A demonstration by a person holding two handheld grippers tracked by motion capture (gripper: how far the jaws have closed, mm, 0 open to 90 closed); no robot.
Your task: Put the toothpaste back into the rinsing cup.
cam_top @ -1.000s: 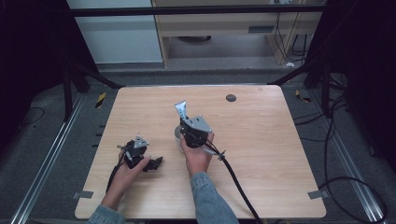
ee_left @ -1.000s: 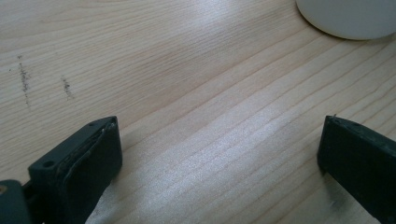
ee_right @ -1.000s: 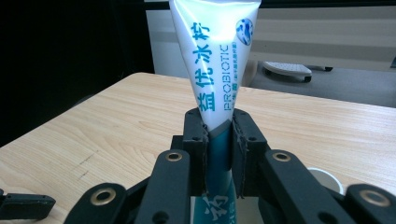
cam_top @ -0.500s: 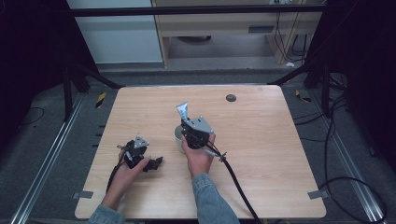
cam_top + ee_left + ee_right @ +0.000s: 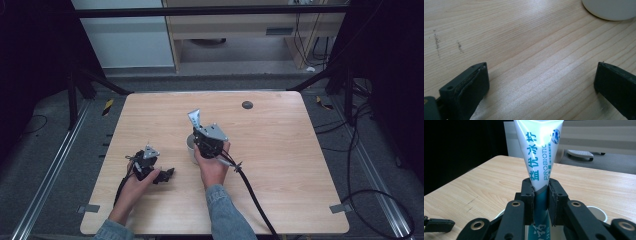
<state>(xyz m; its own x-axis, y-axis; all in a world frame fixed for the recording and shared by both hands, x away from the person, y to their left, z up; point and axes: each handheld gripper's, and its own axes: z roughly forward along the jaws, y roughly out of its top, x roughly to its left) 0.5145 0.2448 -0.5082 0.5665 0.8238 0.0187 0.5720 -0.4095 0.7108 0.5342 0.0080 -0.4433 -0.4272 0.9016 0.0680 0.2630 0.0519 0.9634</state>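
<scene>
My right gripper (image 5: 199,130) is shut on a white toothpaste tube (image 5: 194,119) with teal lettering, held upright with its flat crimped end on top. In the right gripper view the two pads clamp the tube (image 5: 540,157) near its middle, and its lower part hangs over a white cup (image 5: 597,213). That cup (image 5: 190,146) stands on the wooden table (image 5: 280,150), just under and left of the right hand. My left gripper (image 5: 166,175) lies low at the front left, held by the left hand. Its jaws (image 5: 541,80) stand wide open over bare wood, with the cup's edge (image 5: 609,10) ahead.
A small dark round inset (image 5: 247,105) sits near the table's far edge. A black cable (image 5: 252,195) trails from the right gripper toward the front edge. Beyond the table are dark frame legs and a pale cabinet (image 5: 130,40).
</scene>
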